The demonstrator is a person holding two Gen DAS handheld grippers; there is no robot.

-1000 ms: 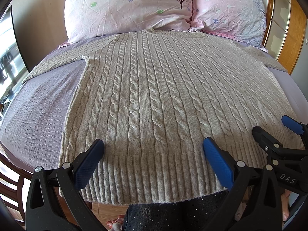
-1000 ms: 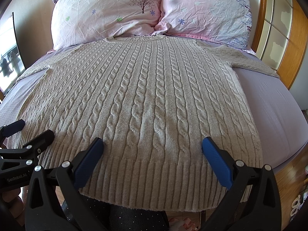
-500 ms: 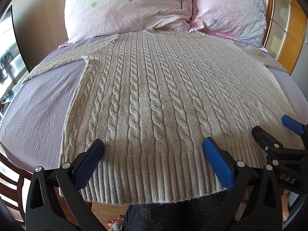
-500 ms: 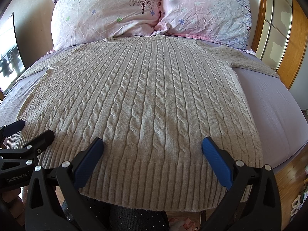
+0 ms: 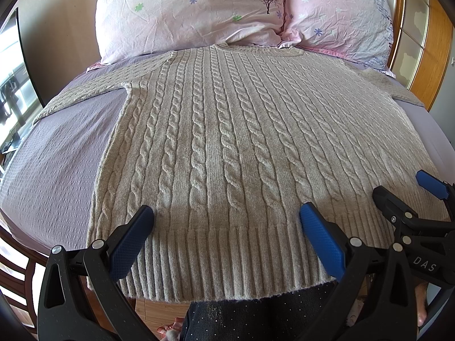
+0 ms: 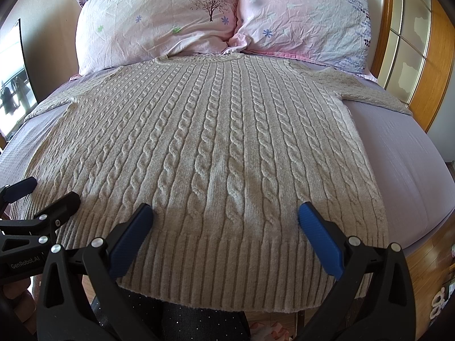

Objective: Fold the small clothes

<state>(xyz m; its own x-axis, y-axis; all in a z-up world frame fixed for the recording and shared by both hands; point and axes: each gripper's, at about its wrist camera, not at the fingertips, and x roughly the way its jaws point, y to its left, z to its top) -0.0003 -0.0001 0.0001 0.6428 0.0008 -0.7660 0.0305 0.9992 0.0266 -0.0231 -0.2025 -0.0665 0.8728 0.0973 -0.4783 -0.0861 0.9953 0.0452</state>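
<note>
Here, a bed (image 5: 57, 153) under a lilac sheet carries a grey cable-knit sweater (image 5: 227, 142), spread flat and face up, sleeves out to either side, neckline touching two pink floral pillows (image 5: 187, 14) at the headboard end. The sweater's ribbed hem (image 6: 227, 270) hangs just over the bed's near edge. Two grippers sit low at that hem, side by side and pointing toward the pillows. The left gripper (image 5: 226, 233) is spread wide above the hem, grasping nothing; the right gripper (image 6: 224, 231) is likewise spread wide and empty-handed, nearer the sweater's right side. Neither blue pad visibly pinches the knit.
</note>
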